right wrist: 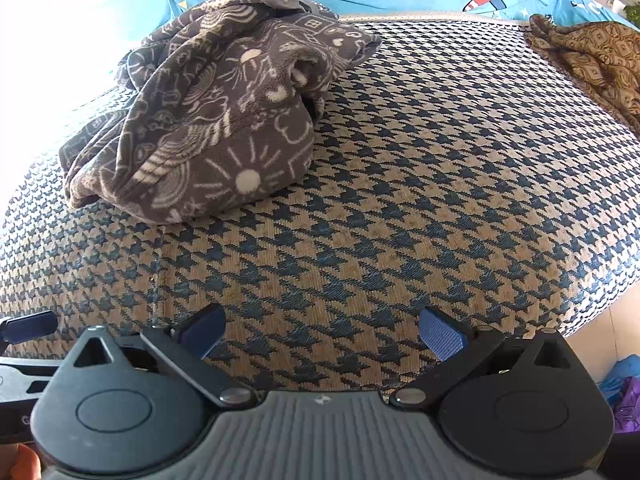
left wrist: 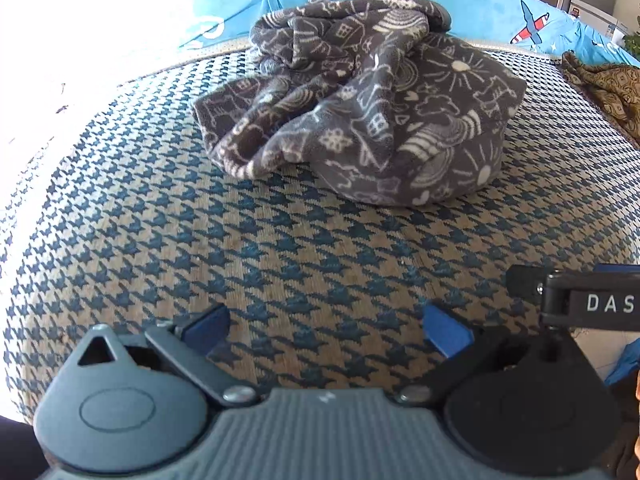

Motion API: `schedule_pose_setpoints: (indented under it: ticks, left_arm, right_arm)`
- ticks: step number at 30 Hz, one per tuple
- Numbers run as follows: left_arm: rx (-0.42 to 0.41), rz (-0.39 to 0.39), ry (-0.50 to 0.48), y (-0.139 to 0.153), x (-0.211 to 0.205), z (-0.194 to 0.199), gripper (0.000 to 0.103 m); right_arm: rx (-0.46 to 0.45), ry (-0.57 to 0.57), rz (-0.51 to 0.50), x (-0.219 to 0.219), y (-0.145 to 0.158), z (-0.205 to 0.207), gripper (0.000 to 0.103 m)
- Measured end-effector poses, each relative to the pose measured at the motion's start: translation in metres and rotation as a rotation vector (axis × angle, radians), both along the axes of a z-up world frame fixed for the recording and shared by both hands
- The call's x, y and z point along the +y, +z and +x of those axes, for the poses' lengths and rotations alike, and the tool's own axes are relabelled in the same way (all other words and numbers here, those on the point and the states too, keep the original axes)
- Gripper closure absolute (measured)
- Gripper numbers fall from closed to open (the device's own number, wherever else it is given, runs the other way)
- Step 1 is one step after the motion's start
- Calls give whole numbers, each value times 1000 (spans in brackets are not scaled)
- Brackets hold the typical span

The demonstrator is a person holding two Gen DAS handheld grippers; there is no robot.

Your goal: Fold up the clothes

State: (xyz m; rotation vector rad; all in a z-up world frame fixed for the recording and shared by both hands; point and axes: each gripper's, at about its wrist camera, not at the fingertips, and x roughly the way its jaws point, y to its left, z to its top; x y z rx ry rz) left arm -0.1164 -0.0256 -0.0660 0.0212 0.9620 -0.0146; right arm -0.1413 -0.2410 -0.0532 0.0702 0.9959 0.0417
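Note:
A crumpled dark grey fleece garment [left wrist: 360, 96] with cream doodle prints lies in a heap on the houndstooth mat [left wrist: 280, 248]. In the right wrist view the same garment [right wrist: 208, 112] sits at the upper left. My left gripper [left wrist: 326, 330] is open, its blue pads wide apart, hovering over bare mat well short of the heap. My right gripper [right wrist: 322, 334] is open too, with nothing between its fingers, over the mat to the right of the garment. Part of the right gripper [left wrist: 580, 300] shows at the right edge of the left wrist view.
A brown patterned cloth [right wrist: 592, 56] lies bunched at the mat's far right. Behind the mat runs a bright blue bedcover [left wrist: 480, 8] with aeroplane prints. The mat's right edge [right wrist: 600, 288] drops off to a pale floor with blue and purple items [right wrist: 624, 388].

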Motion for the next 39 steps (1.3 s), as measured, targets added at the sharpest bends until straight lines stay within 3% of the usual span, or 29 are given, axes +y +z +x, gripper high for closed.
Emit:
schedule_pose_setpoints:
  ticks: [6, 10, 15, 19, 24, 39]
  left_arm:
    - [-30, 56, -5, 21, 9, 16, 0]
    - [-22, 83, -24, 38, 18, 17, 0]
    - [19, 59, -47, 40, 28, 34, 0]
    - [49, 39, -59, 37, 31, 50, 0]
    - [51, 68, -66, 29, 32, 60, 0]
    - [96, 67, -103, 14, 38, 89, 0]
  right_arm:
    - [-37, 53, 68, 6, 11, 8, 0]
    - [-53, 125, 47, 19, 20, 21, 0]
    - [-64, 185, 7, 31, 26, 33, 0]
    - [-27, 183, 29, 36, 23, 40, 0]
    - [-18, 161, -6, 46, 17, 58, 0]
    - [22, 71, -10, 59, 5, 59, 0]
